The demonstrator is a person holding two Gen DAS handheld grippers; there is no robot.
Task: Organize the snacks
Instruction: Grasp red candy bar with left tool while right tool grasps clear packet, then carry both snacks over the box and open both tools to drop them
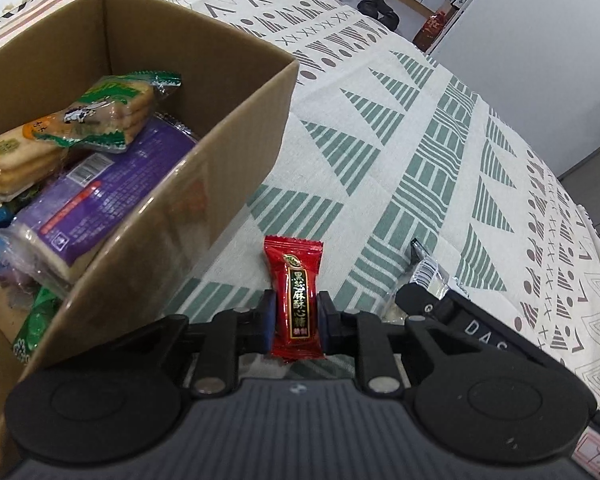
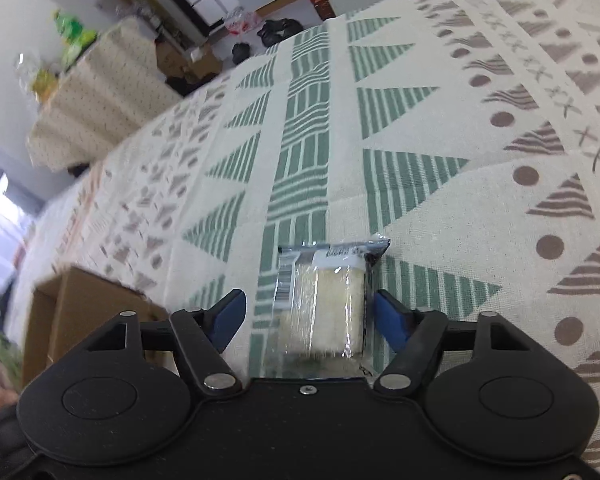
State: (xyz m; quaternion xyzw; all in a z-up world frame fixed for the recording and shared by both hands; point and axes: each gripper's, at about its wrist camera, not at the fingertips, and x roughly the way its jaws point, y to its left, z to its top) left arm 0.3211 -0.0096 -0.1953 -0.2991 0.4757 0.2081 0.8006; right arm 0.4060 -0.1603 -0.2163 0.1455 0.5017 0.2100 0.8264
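A small red candy (image 1: pixel 296 280) with dark lettering stands upright between the blue pads of my left gripper (image 1: pixel 296 306), which is shut on it just right of the cardboard box (image 1: pixel 204 184). The box holds several packets, among them a purple pack (image 1: pixel 100 200) and green-wrapped biscuits (image 1: pixel 112 112). In the right wrist view a clear-wrapped pale snack (image 2: pixel 328 304) lies on the patterned cloth between the fingers of my right gripper (image 2: pixel 308 306). A gap shows at the left pad (image 2: pixel 230 314); the right pad sits close beside the wrapper. The same snack's silver end (image 1: pixel 428 276) shows in the left wrist view.
The patterned tablecloth (image 1: pixel 420 140) covers the whole table. The right gripper's black body (image 1: pixel 460 320) is close to the right of my left gripper. The box (image 2: pixel 80 312) sits at the lower left of the right wrist view. Beyond the table are a second covered table (image 2: pixel 96 92) and dark shoes (image 1: pixel 376 6).
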